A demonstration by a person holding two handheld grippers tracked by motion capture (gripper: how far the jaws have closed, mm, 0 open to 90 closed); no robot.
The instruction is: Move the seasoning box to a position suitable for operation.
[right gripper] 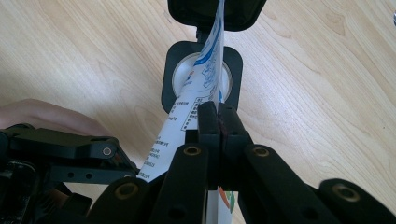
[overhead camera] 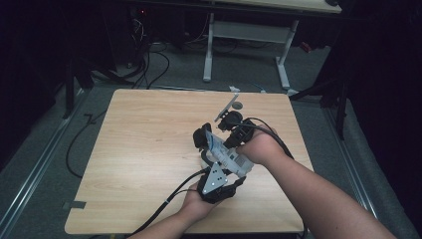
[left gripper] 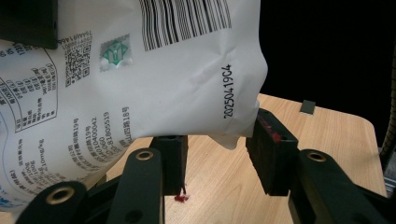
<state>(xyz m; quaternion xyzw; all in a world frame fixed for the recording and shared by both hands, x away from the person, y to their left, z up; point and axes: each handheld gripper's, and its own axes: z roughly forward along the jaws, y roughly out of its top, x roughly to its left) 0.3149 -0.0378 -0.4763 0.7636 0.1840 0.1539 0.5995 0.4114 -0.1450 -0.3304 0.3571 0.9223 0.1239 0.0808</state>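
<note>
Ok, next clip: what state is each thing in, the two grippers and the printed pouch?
Right gripper: shut on the pouch's thin edge.
Left gripper: jaws apart, a corner of the pouch between them, grip unclear.
Pouch: white, printed, held above the table, crumpled near its corner.

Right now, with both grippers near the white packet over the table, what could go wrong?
1. The right gripper pinches only the thin edge of the white packet, so a pull may tear it or let it slip.
2. The left gripper has its jaws apart around the packet's lower corner; closing there may crumple it.
3. If released, the packet could fall onto the black device on the table.
</note>
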